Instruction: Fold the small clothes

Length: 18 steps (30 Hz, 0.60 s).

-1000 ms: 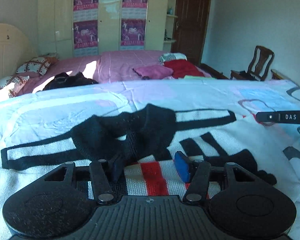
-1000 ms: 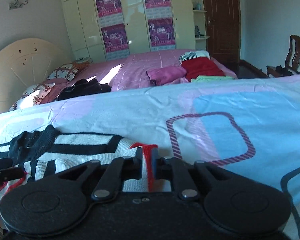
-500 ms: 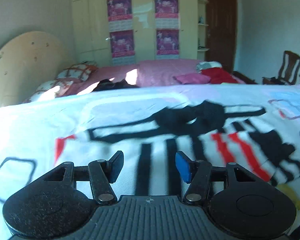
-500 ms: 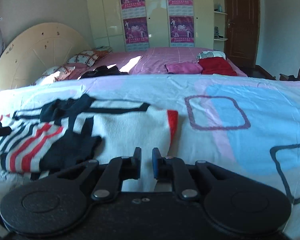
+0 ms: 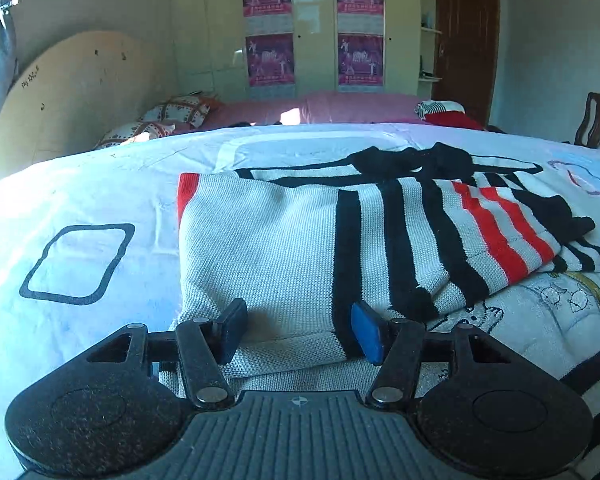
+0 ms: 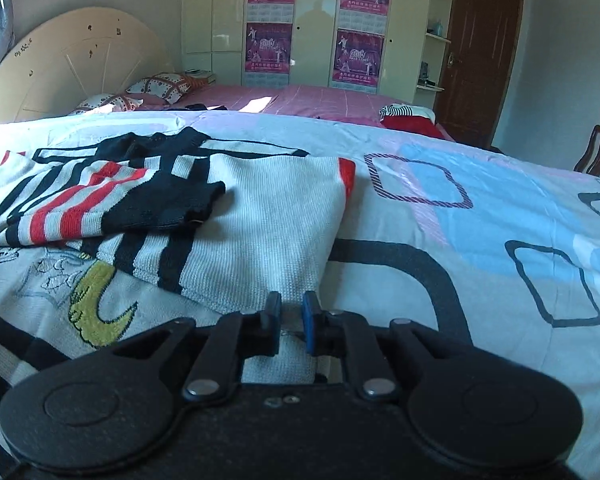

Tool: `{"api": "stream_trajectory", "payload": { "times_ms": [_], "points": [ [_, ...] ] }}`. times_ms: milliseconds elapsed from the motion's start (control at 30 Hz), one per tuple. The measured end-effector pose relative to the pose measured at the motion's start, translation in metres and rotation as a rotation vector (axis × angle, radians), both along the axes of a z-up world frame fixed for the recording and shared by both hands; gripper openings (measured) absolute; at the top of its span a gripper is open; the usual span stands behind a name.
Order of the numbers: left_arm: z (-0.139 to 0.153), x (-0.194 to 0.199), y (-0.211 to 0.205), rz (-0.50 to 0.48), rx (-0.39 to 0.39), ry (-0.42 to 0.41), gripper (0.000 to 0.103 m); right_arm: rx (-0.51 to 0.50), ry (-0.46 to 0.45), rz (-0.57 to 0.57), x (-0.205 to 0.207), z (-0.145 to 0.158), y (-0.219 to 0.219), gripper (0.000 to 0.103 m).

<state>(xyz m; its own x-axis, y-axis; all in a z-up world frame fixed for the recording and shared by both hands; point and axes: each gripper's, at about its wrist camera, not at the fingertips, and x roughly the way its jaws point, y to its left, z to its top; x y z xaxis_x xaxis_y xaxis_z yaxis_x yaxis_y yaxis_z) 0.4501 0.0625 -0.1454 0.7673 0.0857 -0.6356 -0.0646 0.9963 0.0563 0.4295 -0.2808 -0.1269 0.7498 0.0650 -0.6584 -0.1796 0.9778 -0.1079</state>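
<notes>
Striped white, black and red knitted sweater [image 5: 300, 240] lay folded on the patterned bedsheet [image 5: 80, 200]; left gripper [image 5: 298, 330] spread wide over its near edge, right gripper [image 6: 291, 322] nearly closed at its corner, grasp uncertain.

The right gripper [image 6: 291, 322] pinches the striped sweater [image 6: 260, 232] hem (jaws nearly closed) on the bedspread [image 6: 480, 240].

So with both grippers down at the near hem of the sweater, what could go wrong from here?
1. The left gripper is wide open over thick, doubled knit on the sweater; closing could catch just one layer.
2. The right gripper is nearly shut at the sweater's corner; whether it holds any cloth is unclear, so a lift may be uneven.
3. The folded striped sleeve lies loose on top and could slide off when the hem lifts.
</notes>
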Motion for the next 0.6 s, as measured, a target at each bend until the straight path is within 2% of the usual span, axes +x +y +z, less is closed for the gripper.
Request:
{"api": "stream_trajectory", "payload": {
  "times_ms": [67,100,167,233,267,333,400,467,600],
  "points": [
    [0.009,-0.003,0.005,-0.003,-0.030,-0.015,0.058,0.005,0.015,-0.015,0.003,0.005,0.002,0.013],
    [0.014,-0.008,0.007,0.001,-0.033,-0.037,0.058,0.038,0.012,-0.023,0.000,0.010,-0.001,0.016],
    [0.021,-0.021,0.010,0.002,-0.023,-0.073,0.058,0.084,-0.025,-0.020,-0.011,0.019,-0.004,0.016],
    [0.015,-0.019,0.013,0.000,-0.014,-0.012,0.058,0.064,-0.042,-0.009,-0.015,0.019,-0.001,0.016],
    [0.008,-0.017,0.014,-0.001,-0.013,0.027,0.058,0.056,-0.008,-0.015,-0.011,0.012,0.000,0.016],
    [0.001,-0.016,0.009,-0.020,0.021,0.031,0.058,0.079,0.068,-0.039,-0.002,-0.004,-0.003,0.017],
    [-0.001,-0.015,0.002,-0.022,0.053,0.036,0.061,0.129,0.058,-0.061,-0.004,-0.005,-0.009,0.017],
    [-0.001,-0.015,0.003,-0.012,0.029,0.031,0.065,0.147,0.064,-0.071,-0.005,-0.004,-0.011,0.017],
    [-0.001,-0.015,-0.001,0.000,0.041,0.050,0.066,0.155,0.062,-0.058,-0.007,0.000,-0.011,0.019]
  ]
}}
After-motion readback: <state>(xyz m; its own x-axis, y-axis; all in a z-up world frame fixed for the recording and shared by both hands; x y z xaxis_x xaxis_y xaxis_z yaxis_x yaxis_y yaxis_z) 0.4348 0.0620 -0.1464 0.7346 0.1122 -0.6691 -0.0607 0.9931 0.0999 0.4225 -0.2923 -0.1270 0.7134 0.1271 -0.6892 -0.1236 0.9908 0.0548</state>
